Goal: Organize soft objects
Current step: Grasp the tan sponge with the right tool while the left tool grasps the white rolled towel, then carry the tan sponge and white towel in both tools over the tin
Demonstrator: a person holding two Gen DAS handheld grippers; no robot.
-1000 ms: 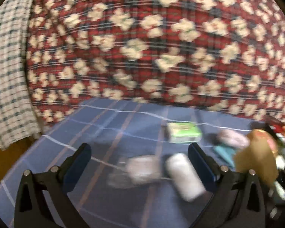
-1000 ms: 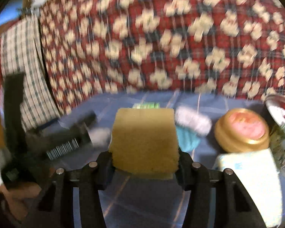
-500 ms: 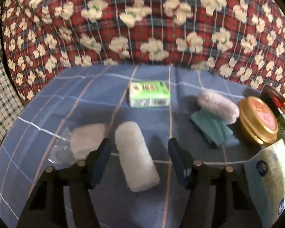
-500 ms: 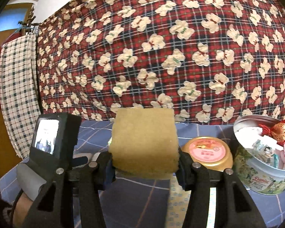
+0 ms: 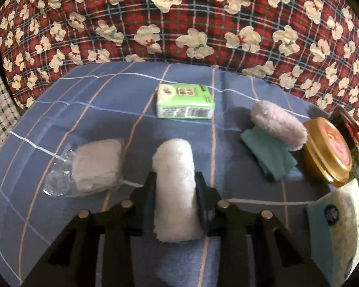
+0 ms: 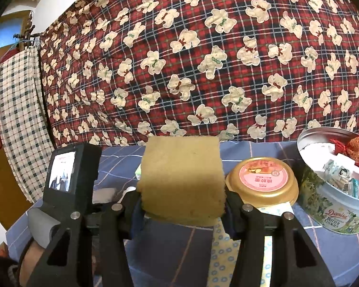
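My left gripper (image 5: 174,186) is shut on a white rolled towel (image 5: 174,172) that lies lengthwise on the blue checked bedsheet (image 5: 83,110). To its left lies a second white roll in clear plastic wrap (image 5: 95,167). At the right a fluffy lilac roll (image 5: 278,124) rests on a folded teal cloth (image 5: 268,155). My right gripper (image 6: 182,203) is shut on a tan sponge block (image 6: 182,177), held above the sheet. The left gripper's body (image 6: 69,181) shows at the left of the right wrist view.
A green tissue pack (image 5: 185,101) lies further back. A gold-lidded round tin (image 6: 263,179) and an open Danisa cookie tin (image 6: 335,186) full of small items stand at the right. A pale patterned packet (image 5: 335,227) lies near them. A red bear-print quilt (image 6: 203,59) rises behind.
My left gripper dropped toward the sheet and shut its jaws on the white rolled towel. The right gripper shifted a little, still holding the sponge.
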